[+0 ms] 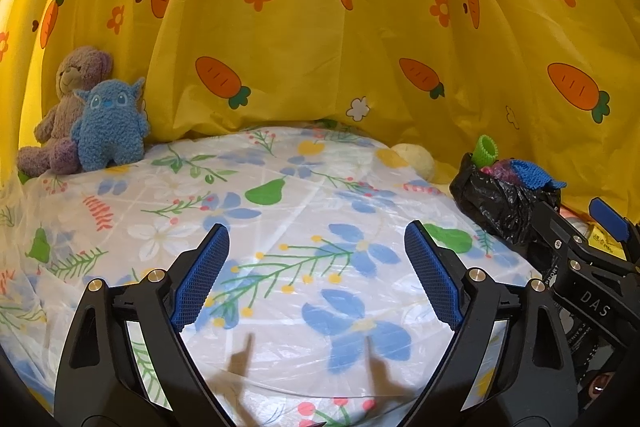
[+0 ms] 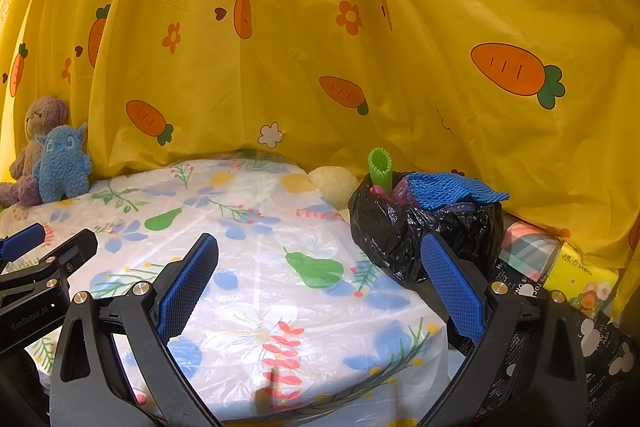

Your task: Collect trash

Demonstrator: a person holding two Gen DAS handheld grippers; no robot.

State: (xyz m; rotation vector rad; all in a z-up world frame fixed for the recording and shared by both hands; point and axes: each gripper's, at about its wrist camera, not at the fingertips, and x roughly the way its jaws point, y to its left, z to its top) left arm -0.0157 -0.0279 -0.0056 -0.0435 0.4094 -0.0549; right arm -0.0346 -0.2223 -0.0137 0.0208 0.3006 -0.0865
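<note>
A black trash bag (image 2: 400, 231) stands on the right edge of the flower-print tablecloth (image 2: 256, 267). It is stuffed full, with a green foam net tube (image 2: 380, 167) and a blue foam net (image 2: 452, 189) sticking out of its top. My right gripper (image 2: 318, 239) is open over the cloth, and its right fingertip sits just in front of the bag. In the left wrist view my left gripper (image 1: 316, 227) is open above the middle of the cloth with nothing between its fingers. There the bag (image 1: 500, 203) lies to the right, behind the right gripper (image 1: 580, 223).
A yellow carrot-print curtain (image 1: 320, 27) closes off the back. A blue plush (image 1: 110, 131) and a purple bear (image 1: 72, 87) sit at the back left. A cream round plush (image 2: 334, 183) lies behind the bag. Printed packages (image 2: 576, 279) are stacked at the right, past the table edge.
</note>
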